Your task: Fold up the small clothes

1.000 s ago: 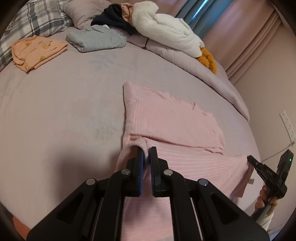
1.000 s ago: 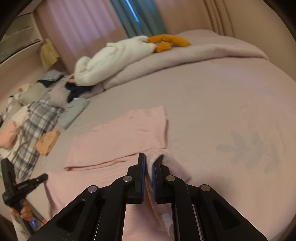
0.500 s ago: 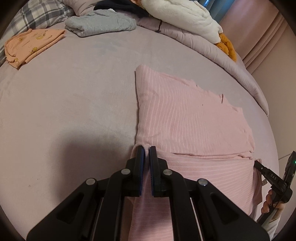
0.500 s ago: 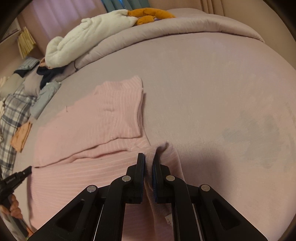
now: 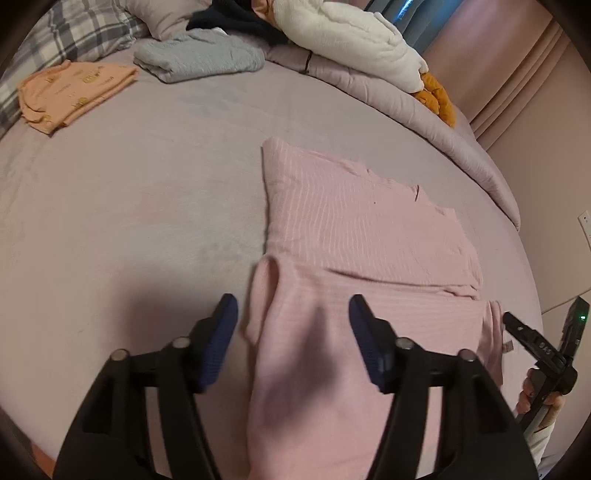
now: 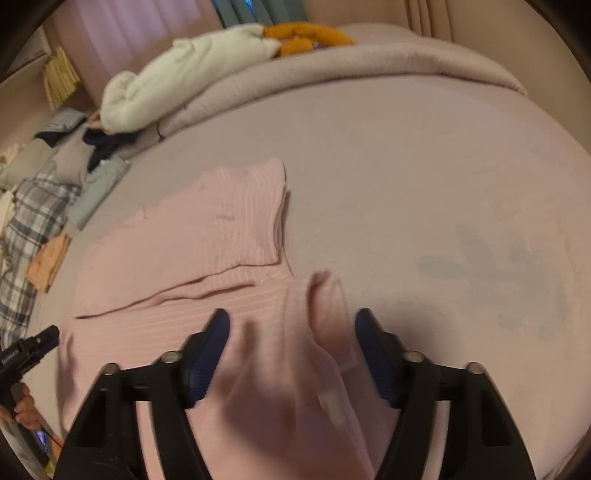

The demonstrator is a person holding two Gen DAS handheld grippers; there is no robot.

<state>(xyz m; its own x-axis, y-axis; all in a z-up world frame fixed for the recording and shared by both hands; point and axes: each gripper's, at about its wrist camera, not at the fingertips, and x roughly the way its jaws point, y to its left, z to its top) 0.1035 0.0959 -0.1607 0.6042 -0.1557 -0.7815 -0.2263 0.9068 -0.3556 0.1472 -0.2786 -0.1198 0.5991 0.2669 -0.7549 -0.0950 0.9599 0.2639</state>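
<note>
Dim pinkish indoor light, fisheye-bent dark edges, motion blur near the foreground.

A home bedroom. A wide bed under a mauve sheet fills the view, with a rolled duvet and plaid bedding at its far side, folded clothes far left, pink curtains far right, and a wall socket.

A mauve-sheeted bed carries a pink ribbed knit garment just ahead of the gripper, with a folded orange printed top and a folded grey knit far beyond.
</note>
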